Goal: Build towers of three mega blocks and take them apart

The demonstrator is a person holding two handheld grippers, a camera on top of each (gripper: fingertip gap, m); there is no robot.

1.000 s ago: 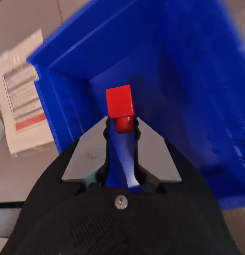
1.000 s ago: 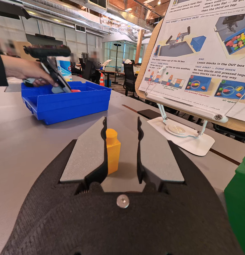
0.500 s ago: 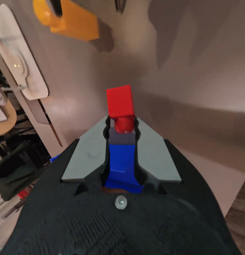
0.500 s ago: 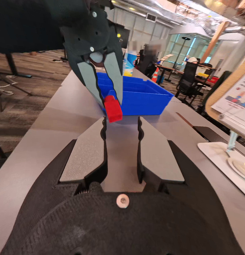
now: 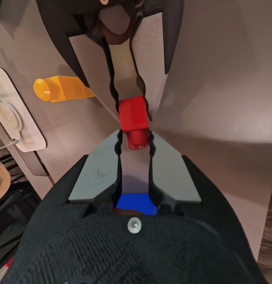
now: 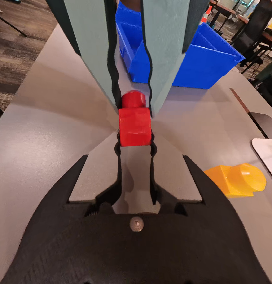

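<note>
A red block (image 5: 133, 114) is held above the grey tabletop (image 6: 44, 138) between two grippers meeting tip to tip. The left gripper (image 5: 134, 138) is clamped on its stud end, and the right gripper (image 6: 134, 140) has its fingertips closed against the block's square body from the opposite side. An orange block (image 6: 235, 182) stands on the tabletop just beside the right gripper. A blue bin (image 6: 198, 66) sits farther back, and a white stand base (image 5: 17, 113) lies near the orange block.
</note>
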